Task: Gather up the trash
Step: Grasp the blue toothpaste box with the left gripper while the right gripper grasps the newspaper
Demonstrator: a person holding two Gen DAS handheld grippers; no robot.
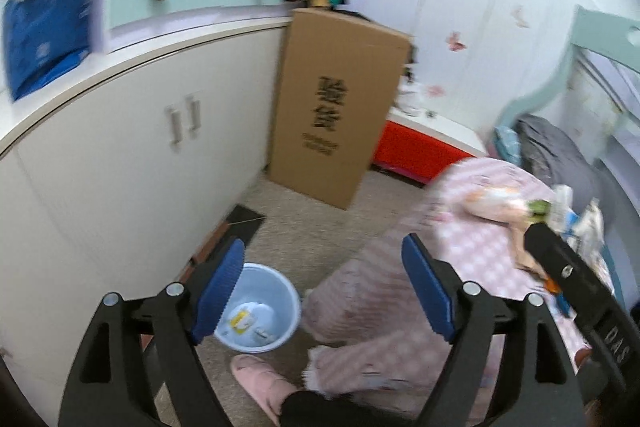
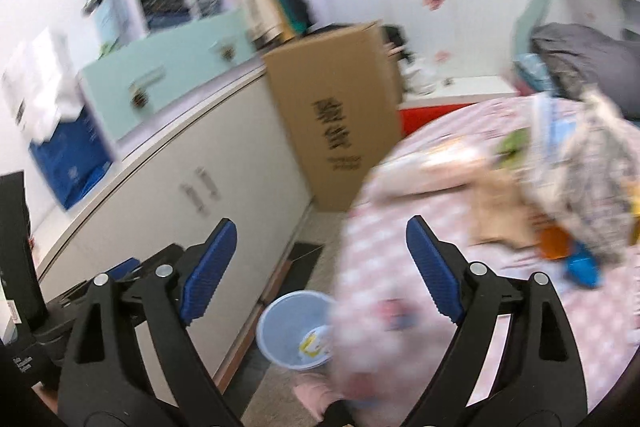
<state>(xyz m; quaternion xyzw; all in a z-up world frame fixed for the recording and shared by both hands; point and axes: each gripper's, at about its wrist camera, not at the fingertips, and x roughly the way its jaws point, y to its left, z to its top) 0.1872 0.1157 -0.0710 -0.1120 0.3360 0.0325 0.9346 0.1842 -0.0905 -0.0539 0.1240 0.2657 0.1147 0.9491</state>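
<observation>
A light blue bin (image 1: 289,293) stands on the carpet between the white cabinet and the bed, with a white and yellow wrapper (image 1: 244,319) lying in it. My left gripper (image 1: 324,251) hangs open well above the bin, nothing between its blue pads. My right gripper (image 2: 320,227) is open too and empty, high over the bed's edge, with the bin (image 2: 286,323) below it. On the pink checked bedcover (image 2: 400,259) lies a heap of wrappers and bags (image 2: 588,179), blurred; the heap (image 1: 576,215) also shows in the left wrist view.
A tall cardboard box (image 1: 340,107) leans at the cabinet's (image 1: 120,167) end. A red chest (image 1: 416,151) stands behind it. A pink slipper (image 1: 260,383) and a dark mat (image 1: 244,223) lie on the floor by the bin. The other tool's black housing (image 1: 560,267) crosses the right side.
</observation>
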